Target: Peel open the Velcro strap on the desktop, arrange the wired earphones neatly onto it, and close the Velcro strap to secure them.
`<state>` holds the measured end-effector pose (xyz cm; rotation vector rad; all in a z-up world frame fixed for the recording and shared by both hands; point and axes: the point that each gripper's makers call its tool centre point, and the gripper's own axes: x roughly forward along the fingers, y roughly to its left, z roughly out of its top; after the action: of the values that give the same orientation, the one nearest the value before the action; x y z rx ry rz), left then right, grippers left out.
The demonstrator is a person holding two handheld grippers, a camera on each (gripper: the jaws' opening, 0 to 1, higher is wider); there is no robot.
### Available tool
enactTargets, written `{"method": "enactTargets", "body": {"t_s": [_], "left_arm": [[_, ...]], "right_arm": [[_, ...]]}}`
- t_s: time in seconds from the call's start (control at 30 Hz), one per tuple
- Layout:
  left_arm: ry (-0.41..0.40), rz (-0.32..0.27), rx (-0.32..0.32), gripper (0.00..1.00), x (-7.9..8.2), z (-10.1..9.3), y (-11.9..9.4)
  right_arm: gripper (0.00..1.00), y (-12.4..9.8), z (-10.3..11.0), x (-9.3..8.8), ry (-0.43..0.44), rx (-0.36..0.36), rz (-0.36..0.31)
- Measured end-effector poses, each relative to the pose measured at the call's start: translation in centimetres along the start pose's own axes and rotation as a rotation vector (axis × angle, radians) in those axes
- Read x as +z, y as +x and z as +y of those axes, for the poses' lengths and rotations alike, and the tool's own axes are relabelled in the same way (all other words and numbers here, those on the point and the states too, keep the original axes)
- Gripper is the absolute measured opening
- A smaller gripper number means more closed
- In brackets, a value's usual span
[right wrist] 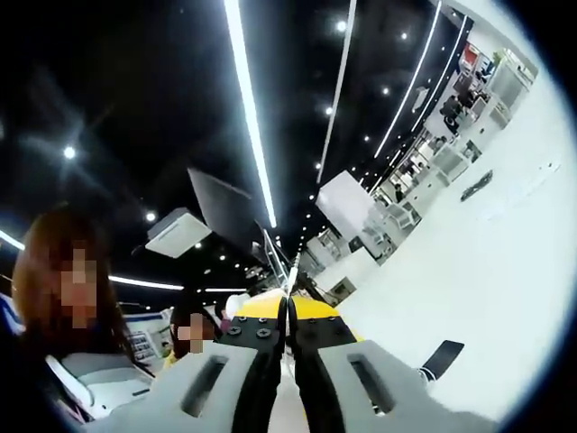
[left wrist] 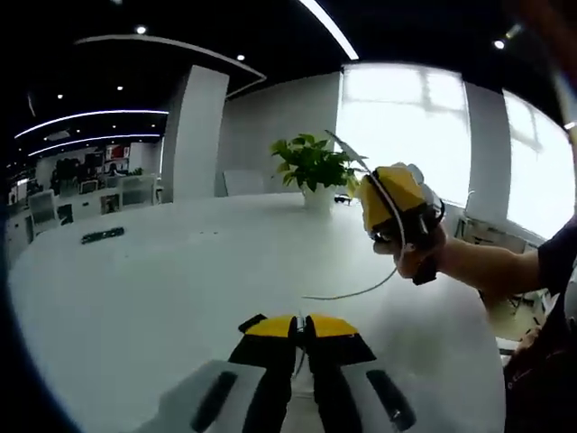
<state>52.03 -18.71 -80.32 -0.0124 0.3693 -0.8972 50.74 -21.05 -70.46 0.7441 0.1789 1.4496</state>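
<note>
Earphones' thin white cable stretches taut in the air between both tongs, left gripper clenched on its near end, right gripper clenched on the far end, up and rightward above the table.

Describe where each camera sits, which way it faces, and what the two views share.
Left gripper view: rides the left gripper, low over the white table, facing a potted plant; the right gripper and a hand appear, a thin white cable hanging.
Right gripper view: rides the right gripper, rolled, tilted toward ceiling lights.
Shared: table, dark strap.
</note>
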Motion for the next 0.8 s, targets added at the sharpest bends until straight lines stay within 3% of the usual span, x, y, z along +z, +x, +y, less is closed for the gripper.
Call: {"method": "enactTargets", "body": {"t_s": [0.27,0.37,0.4,0.8], "left_arm": [[0.010,0.020,0.014,0.06,-0.3,0.1,0.3],[0.094,0.028,0.066,0.06,-0.1,0.6,0.3],[0.086,0.027,0.063,0.06,-0.1,0.4,0.3],[0.126,-0.015,0.101,0.06,1.0,0.6,-0.1]], "right_arm": [[0.04,-0.3,-0.3,0.0,-0.007,-0.014,-0.003],[0.04,-0.4,-0.3,-0.3,-0.021,-0.024,0.012],[0.04,-0.6,-0.3,-0.4,-0.024,-0.029,0.018],[0.06,-3.7,0.9,-3.3,-0.102,-0.048,0.161]]}}
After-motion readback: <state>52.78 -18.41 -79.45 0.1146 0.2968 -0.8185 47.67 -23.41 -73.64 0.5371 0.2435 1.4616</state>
